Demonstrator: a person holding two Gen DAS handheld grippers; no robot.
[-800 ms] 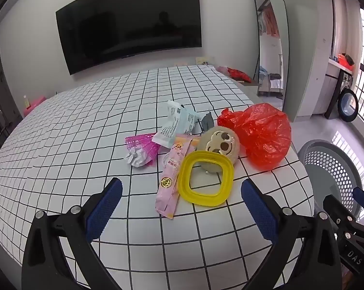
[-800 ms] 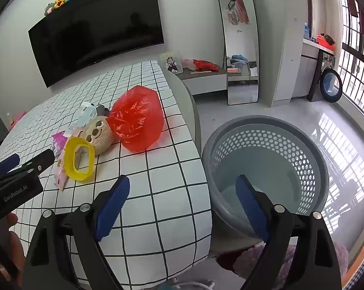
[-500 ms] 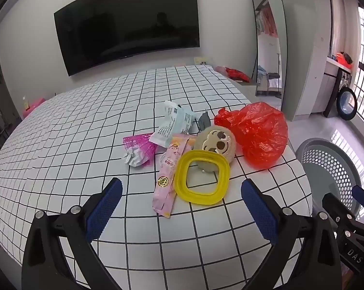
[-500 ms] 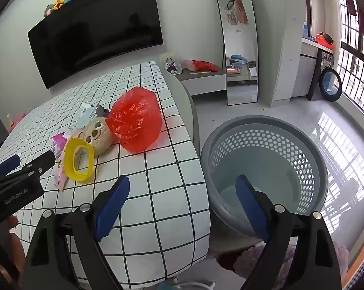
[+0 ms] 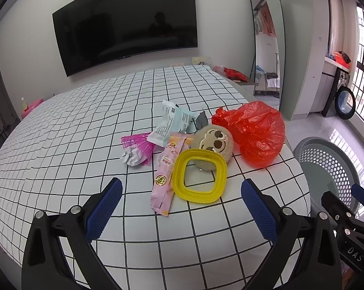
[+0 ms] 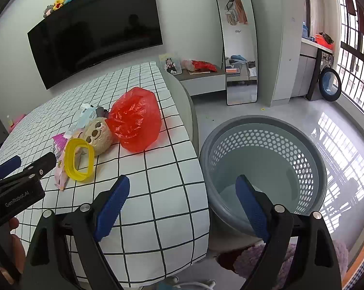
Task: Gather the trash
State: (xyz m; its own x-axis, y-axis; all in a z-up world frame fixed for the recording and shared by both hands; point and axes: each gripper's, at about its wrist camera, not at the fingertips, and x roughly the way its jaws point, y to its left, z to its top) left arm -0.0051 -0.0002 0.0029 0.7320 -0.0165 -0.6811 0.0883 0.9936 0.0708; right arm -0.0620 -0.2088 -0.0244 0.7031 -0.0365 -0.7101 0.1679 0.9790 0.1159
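Checked bed [image 5: 90,130] carries litter: red bag [image 5: 256,133], yellow ring [image 5: 199,176], wrappers. Basket [image 6: 264,169] beside it. Left gripper [image 5: 182,193] and right gripper [image 6: 182,191] gape, empty.

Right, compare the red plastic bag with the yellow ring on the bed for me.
The red plastic bag is crumpled, puffed up and translucent; the yellow ring is a rigid, smooth frame with an open middle. The bag looks bulkier and stands taller, while the ring lies low. In the left wrist view the ring is nearer the camera than the bag. Both rest on the checked bedspread, each next to the plush toy.
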